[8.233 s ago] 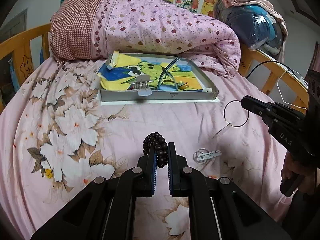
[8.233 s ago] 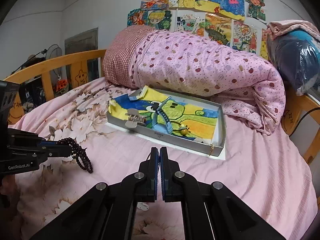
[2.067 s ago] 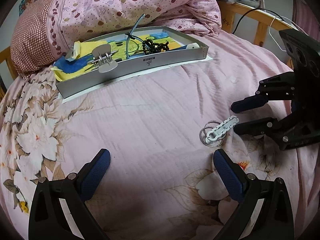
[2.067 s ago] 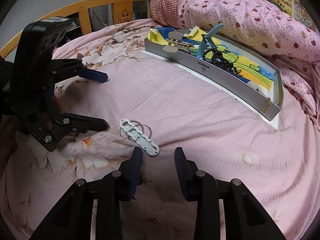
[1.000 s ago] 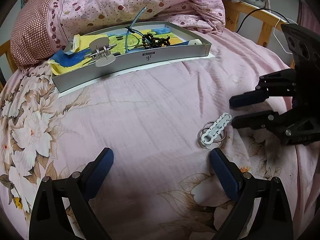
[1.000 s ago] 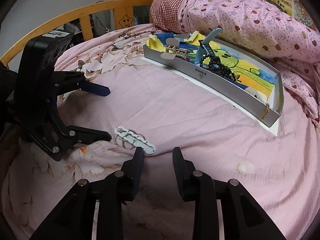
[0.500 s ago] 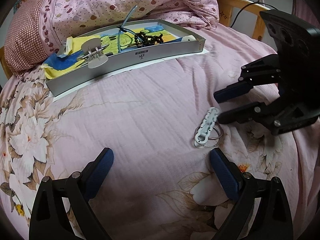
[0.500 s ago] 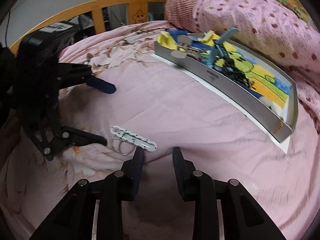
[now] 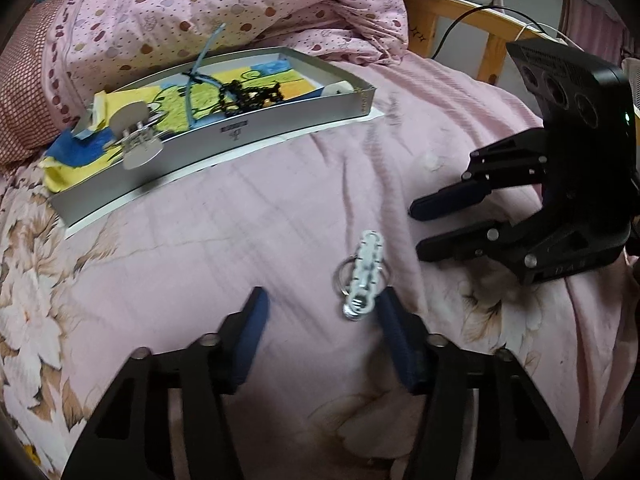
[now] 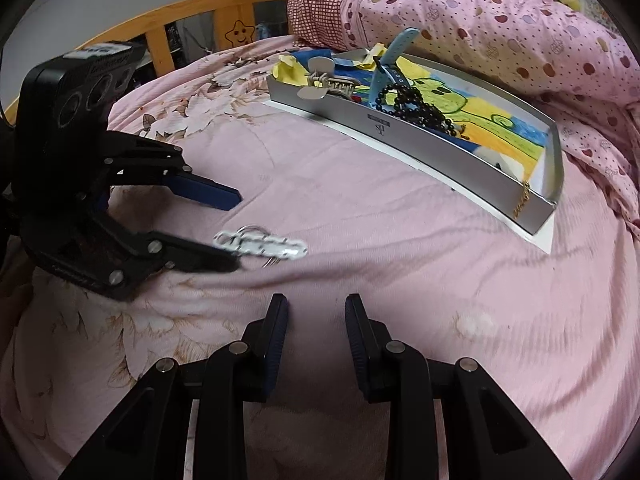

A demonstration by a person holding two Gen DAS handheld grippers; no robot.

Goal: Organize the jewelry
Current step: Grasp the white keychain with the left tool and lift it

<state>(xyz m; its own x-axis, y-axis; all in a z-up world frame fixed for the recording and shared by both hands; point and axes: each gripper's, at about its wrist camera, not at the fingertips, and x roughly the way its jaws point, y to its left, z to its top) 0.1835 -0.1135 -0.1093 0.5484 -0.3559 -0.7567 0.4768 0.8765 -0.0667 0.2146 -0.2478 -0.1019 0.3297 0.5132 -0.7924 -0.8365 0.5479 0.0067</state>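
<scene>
Left black gripper with blue pads (image 9: 320, 312) — jaws spread wide, holding nothing; white perforated clip with silver rings (image 9: 363, 276) flat on pink floral bedsheet (image 9: 248, 224), just inside its right finger. Right black gripper (image 10: 316, 316) partly open, empty, near clip's right side. Far across the sheet: shallow grey metal tray (image 9: 256, 132) — black bead bracelet (image 9: 248, 94), blue strap (image 10: 390, 60), silver hair clip (image 9: 138, 142) on its near wall.

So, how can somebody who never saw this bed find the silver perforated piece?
On the pink floral bedspread, look in front of the grey tray. The silver strip with rings lies between both open grippers, the only jewelry outside the tray.
</scene>
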